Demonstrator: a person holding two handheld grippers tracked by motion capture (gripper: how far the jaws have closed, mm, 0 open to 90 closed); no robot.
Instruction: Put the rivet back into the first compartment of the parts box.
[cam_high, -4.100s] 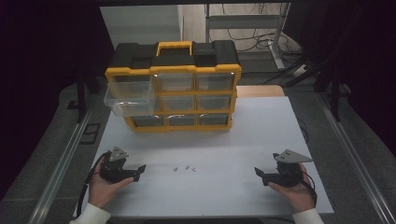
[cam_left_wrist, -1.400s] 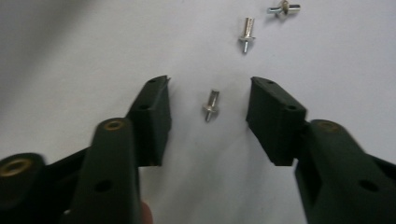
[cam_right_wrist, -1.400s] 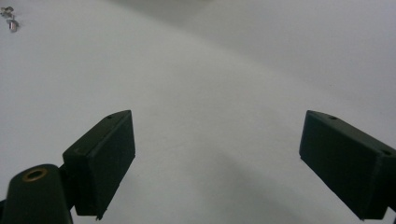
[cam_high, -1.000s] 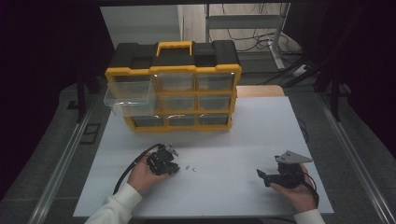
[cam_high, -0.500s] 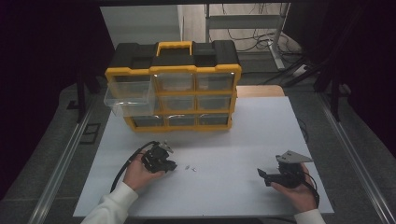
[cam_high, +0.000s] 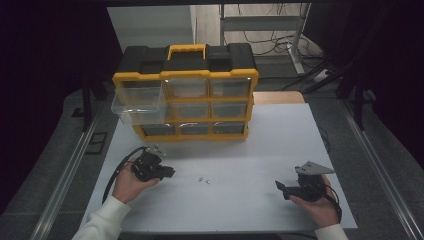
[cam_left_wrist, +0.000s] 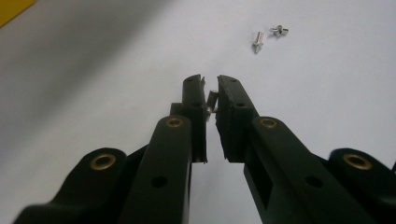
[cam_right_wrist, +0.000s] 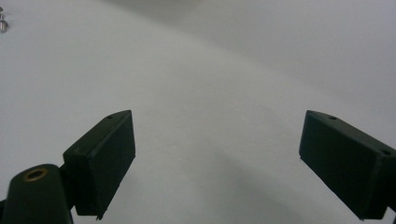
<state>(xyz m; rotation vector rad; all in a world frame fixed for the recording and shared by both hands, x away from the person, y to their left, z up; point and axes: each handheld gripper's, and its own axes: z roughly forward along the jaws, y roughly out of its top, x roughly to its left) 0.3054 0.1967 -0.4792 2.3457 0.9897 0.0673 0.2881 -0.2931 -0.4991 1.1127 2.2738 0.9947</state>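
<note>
Left gripper (cam_high: 167, 172) at lower left of the high view, jaws pinched on a small screw (cam_left_wrist: 212, 100), seen between the pads at centre of the left gripper view. Two loose screws (cam_left_wrist: 266, 37) at upper right of that view, lying on the white mat (cam_high: 260, 145); the same pair just right of the gripper, near bottom centre, in the high view. Right gripper (cam_high: 280, 187) at lower right of the high view, held low over the mat, well apart from the screws, jaws wide open with nothing between them. Yellow organizer (cam_high: 185, 92) at upper centre, one clear drawer (cam_high: 137, 102) at its left pulled out.
</note>
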